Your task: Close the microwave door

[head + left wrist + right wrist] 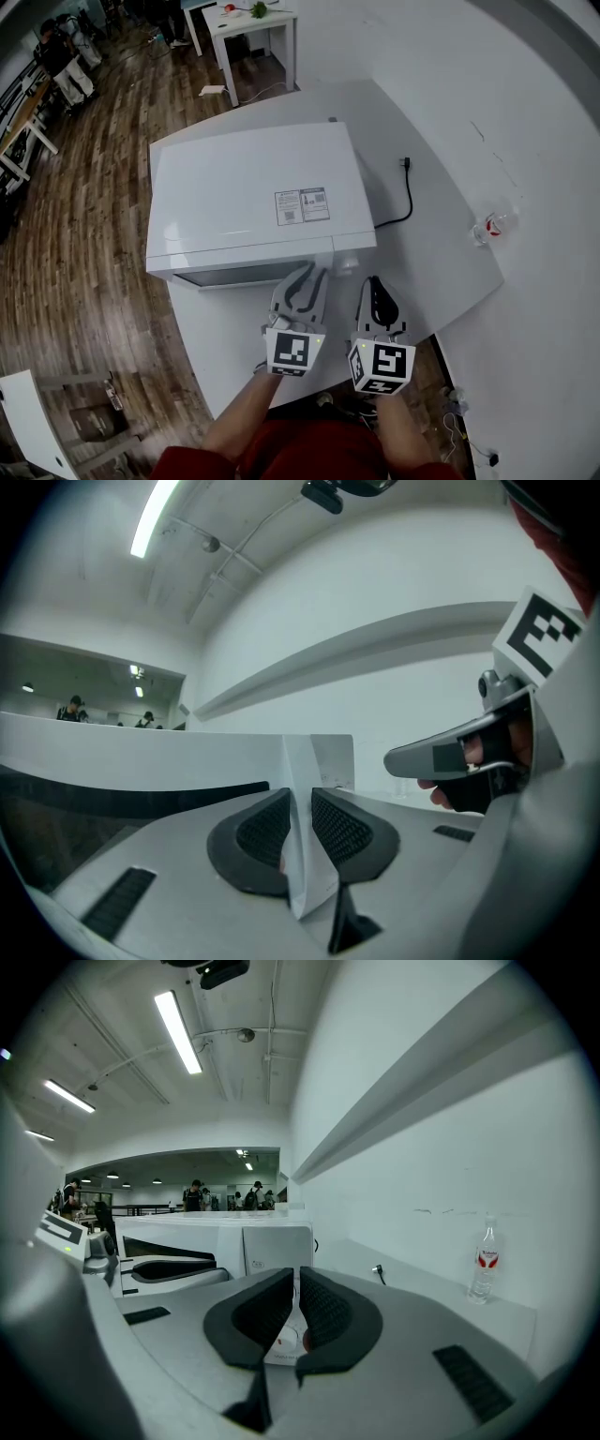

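Left gripper point(300, 808): jaws pinching free edge of door point(317, 761), apparently ajar; microwave point(253, 187) straight ahead, this hand nearer. Right gripper point(296, 1288): just short of microwave front, jaws together, empty

Sticker point(302, 206) on the microwave point(234, 178) top: two square codes beside lines of small print, none of it legible.
Bottle point(484, 1262) label: red band with pale lettering, too small to read.
Left marker cube point(293, 352) and right marker cube point(386, 364): black-and-white square patterns, no letters or numbers.
Readable text: none.
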{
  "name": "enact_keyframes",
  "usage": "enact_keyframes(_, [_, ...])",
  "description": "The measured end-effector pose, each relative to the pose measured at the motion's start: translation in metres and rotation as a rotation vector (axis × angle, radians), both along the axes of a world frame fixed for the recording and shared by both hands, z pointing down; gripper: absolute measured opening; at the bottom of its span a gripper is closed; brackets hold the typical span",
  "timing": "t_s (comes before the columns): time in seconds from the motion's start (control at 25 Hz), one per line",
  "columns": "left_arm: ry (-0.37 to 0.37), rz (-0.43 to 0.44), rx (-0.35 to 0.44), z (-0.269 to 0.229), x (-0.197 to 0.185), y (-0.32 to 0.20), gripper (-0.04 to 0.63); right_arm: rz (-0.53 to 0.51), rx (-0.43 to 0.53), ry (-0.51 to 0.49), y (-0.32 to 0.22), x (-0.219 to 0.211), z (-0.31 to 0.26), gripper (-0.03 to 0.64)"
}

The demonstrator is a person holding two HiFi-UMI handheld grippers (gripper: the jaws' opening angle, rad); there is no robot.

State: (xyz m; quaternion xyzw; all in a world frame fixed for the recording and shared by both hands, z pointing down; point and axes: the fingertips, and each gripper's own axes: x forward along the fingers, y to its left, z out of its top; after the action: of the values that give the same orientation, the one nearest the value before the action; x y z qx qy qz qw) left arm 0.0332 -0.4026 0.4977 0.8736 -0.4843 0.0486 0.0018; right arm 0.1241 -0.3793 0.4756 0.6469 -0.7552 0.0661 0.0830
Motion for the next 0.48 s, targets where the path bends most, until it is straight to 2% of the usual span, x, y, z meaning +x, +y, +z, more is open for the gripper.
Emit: enact_keyframes(0.48, [-0.012,0.002,0.003,-0.002,-0.006,0.005,0.081,0.004,0.021,0.002,-0.002,-0.006,-0.010,0.043])
